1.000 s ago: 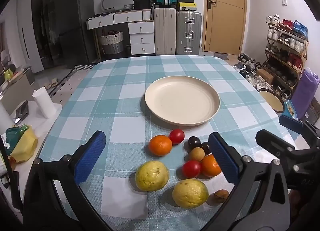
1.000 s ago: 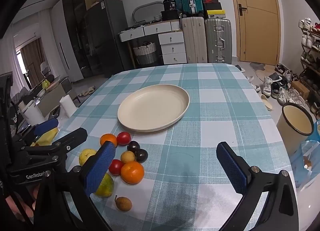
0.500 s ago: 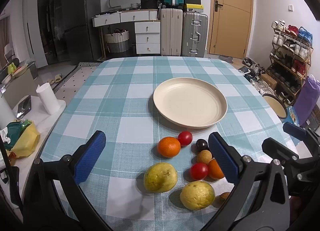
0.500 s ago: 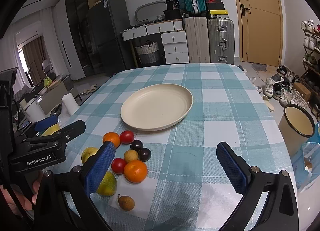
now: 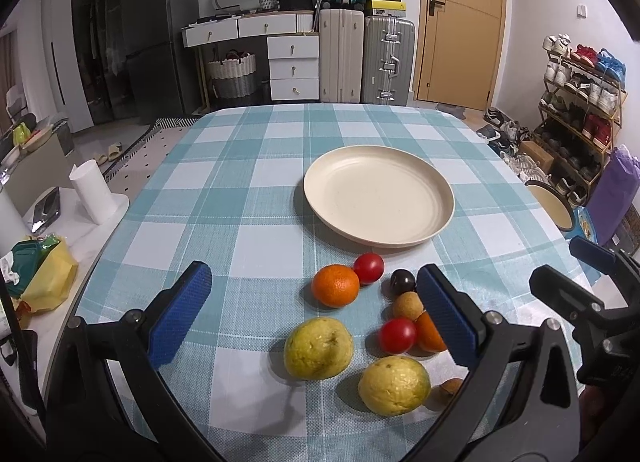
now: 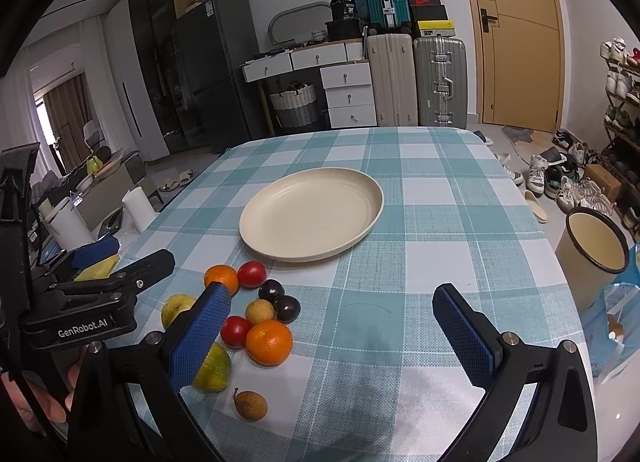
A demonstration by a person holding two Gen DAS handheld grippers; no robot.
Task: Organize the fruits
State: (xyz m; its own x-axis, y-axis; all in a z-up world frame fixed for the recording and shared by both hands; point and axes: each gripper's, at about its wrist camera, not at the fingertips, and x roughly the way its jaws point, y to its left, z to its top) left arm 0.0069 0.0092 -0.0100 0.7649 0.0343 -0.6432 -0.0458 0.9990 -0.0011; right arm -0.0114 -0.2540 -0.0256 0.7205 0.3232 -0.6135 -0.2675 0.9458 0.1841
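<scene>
Left tool (image 5: 316,320) drifted left, both tools spread wide, and only the right view shows the longan's (image 6: 250,404) stem tip pointing up-left.

two oranges (image 5: 335,286), two tomatoes (image 5: 368,268), two guavas (image 5: 318,348), one plate (image 5: 378,193)

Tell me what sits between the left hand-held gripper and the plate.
Fruit does. The left hand-held gripper is open above two yellow fruits, and beyond them an orange and a red tomato lie just short of the empty plate. Nothing taller blocks the way.
</scene>
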